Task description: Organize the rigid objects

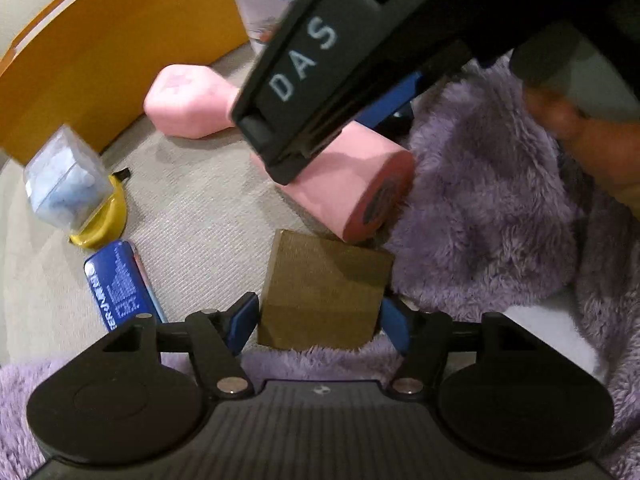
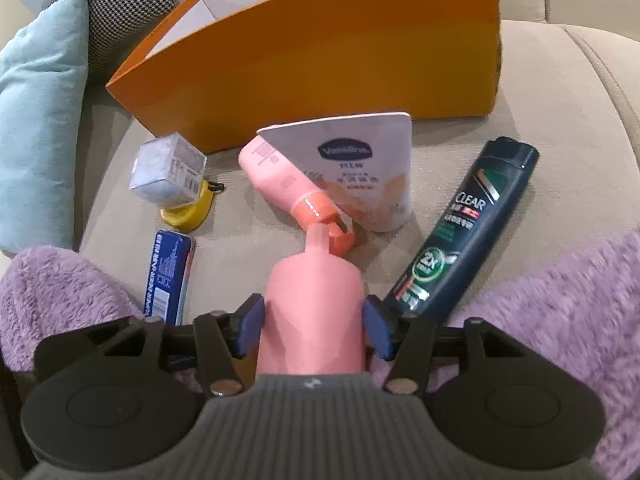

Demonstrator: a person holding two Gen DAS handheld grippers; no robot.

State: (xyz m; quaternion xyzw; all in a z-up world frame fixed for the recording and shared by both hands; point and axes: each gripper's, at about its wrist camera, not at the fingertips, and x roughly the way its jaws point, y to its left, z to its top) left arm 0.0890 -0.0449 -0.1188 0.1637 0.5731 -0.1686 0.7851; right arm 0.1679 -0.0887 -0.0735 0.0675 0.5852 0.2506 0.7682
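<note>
My left gripper (image 1: pixel 318 320) is shut on a brown wooden block (image 1: pixel 326 292) just above the beige sofa cushion. My right gripper (image 2: pixel 314 326) is shut on a pink dumbbell (image 2: pixel 314 312), with its far head pointing away. In the left wrist view the same dumbbell (image 1: pixel 352 188) lies under the black right gripper body (image 1: pixel 320 64), just beyond the block. An orange box (image 2: pixel 320 52) stands open at the back of the cushion.
On the cushion lie a pink bottle (image 2: pixel 280 180), a white Vaseline pouch (image 2: pixel 360 164), a dark Clear shampoo bottle (image 2: pixel 464 232), a blue box (image 2: pixel 170 276), a clear cube (image 2: pixel 168 168) on a yellow object (image 2: pixel 190 210). A purple fluffy blanket (image 2: pixel 540 300) covers the near side.
</note>
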